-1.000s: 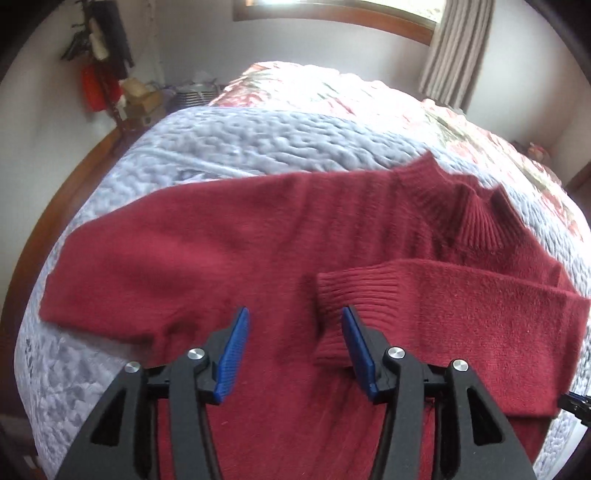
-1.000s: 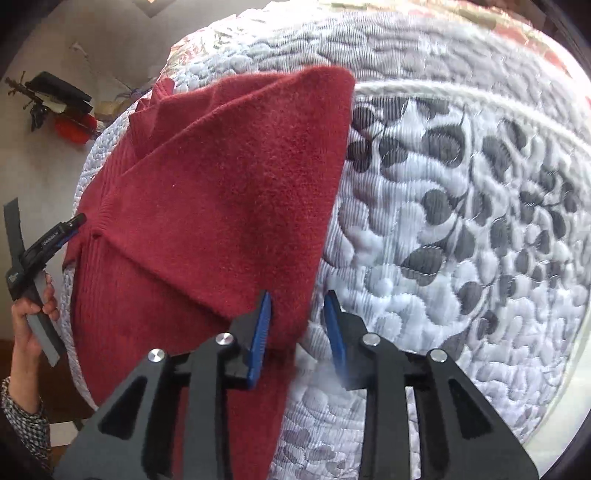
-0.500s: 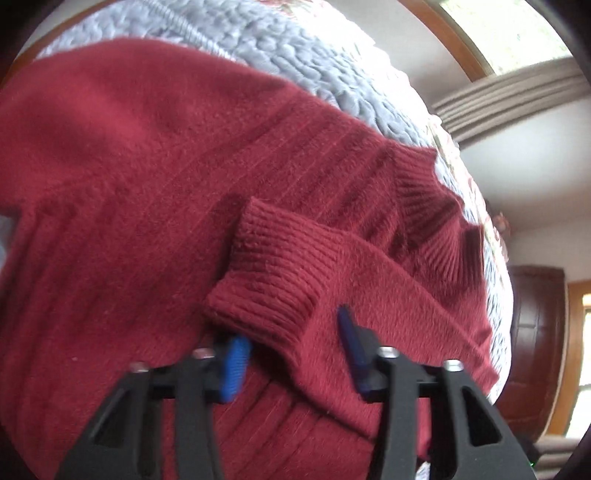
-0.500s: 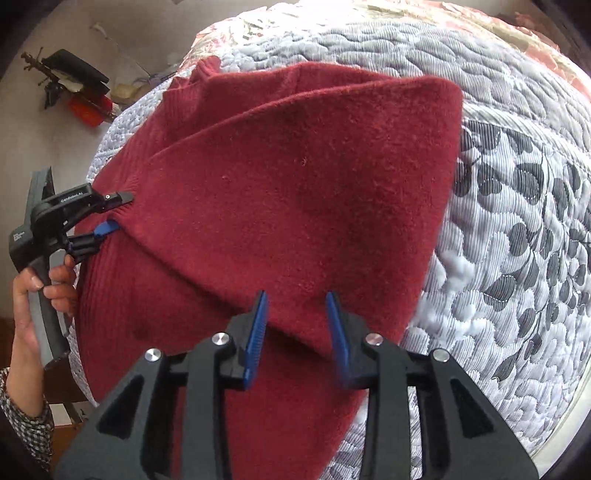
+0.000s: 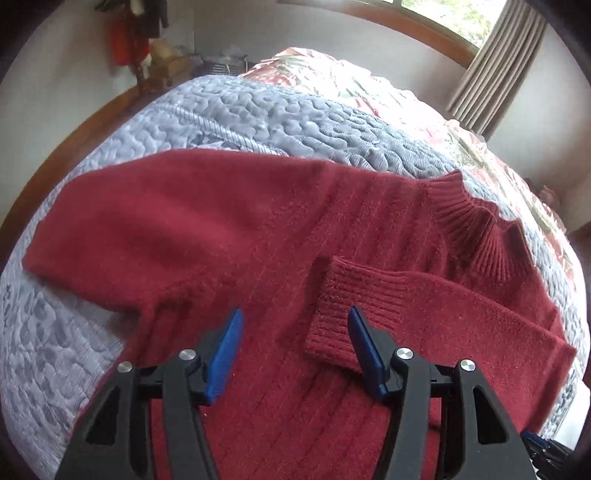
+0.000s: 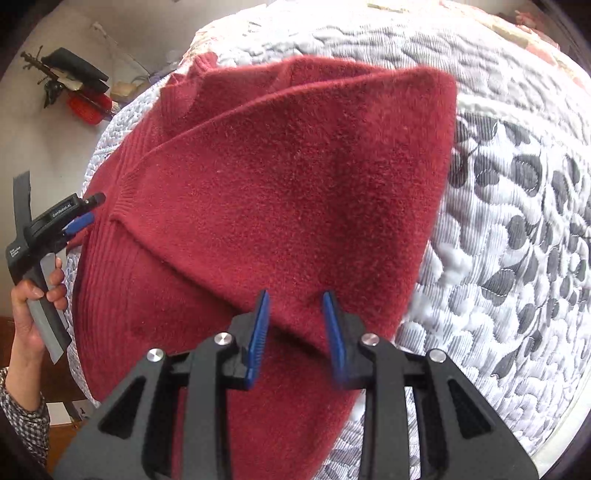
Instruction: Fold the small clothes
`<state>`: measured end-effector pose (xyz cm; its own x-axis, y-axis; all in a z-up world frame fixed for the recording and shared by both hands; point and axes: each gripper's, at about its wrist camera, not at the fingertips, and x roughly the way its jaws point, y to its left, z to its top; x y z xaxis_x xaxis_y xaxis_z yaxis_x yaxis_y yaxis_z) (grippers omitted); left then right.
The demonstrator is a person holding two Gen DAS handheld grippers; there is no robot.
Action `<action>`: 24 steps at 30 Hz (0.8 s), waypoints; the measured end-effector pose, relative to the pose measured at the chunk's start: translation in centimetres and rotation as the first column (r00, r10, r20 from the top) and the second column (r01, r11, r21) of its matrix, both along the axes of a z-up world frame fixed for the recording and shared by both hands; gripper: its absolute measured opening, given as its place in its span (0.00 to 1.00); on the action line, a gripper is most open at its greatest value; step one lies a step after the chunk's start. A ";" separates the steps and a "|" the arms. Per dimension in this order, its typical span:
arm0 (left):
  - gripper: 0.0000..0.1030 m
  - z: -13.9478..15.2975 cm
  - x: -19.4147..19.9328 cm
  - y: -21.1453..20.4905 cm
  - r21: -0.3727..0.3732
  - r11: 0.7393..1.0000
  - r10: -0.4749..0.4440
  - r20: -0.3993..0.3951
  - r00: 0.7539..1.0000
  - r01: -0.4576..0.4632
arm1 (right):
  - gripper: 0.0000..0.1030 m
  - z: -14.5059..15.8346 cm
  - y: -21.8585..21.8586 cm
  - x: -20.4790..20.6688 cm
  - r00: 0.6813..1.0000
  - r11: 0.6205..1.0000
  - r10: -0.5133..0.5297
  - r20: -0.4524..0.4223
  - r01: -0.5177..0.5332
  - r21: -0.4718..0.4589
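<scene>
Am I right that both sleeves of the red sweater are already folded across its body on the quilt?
Not quite: only one sleeve of the red sweater is folded across its body; the left wrist view shows the other sleeve spread out on the quilt.

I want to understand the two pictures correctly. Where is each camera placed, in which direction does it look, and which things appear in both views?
Left wrist: sits behind the open left gripper, looking across the red sweater toward the window.
Right wrist: sits behind the open right gripper, looking over the folded sleeve; the person's hand shows.
Shared: sweater, quilt, left gripper.
</scene>
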<state>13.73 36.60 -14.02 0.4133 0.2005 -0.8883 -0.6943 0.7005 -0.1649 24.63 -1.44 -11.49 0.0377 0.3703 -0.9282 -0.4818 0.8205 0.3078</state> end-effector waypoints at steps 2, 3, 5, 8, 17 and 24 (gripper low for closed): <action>0.58 0.8 -0.2 -0.9 -0.015 1.000 -0.019 0.033 0.999 0.019 | 0.31 0.5 0.4 0.0 1.000 1.000 0.001 0.026 -0.002 0.004; 0.58 1.2 0.5 -1.9 -0.027 0.998 -0.047 0.045 0.998 0.048 | 0.31 0.7 0.6 0.0 1.000 1.000 0.002 0.027 -0.003 0.009; 0.58 1.3 1.8 -3.4 -0.037 0.994 -0.103 0.051 0.993 0.105 | 0.32 0.5 1.2 0.0 1.000 1.000 0.005 0.030 -0.005 -0.002; 0.58 -0.2 3.8 -4.9 -0.050 0.985 -0.166 0.017 0.986 0.167 | 0.32 -1.2 1.8 0.5 1.000 0.999 -0.020 -0.014 0.019 -0.045; 0.66 -0.4 1.8 -2.1 -0.145 0.968 -0.200 0.035 0.979 0.203 | 0.41 0.9 3.0 -0.7 0.995 0.995 -0.102 -0.003 0.102 -0.019; 0.75 1.9 -7.5 7.1 -0.172 0.980 -0.099 -0.003 0.995 0.097 | 0.45 4.1 9.1 -3.9 0.997 0.997 -0.064 0.042 0.066 -0.042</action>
<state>6.21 43.70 -12.10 0.4129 0.0038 -0.9108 -0.6260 0.7275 -0.2807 20.69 7.69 -7.43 0.0986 0.3251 -0.9405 -0.4386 0.8626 0.2522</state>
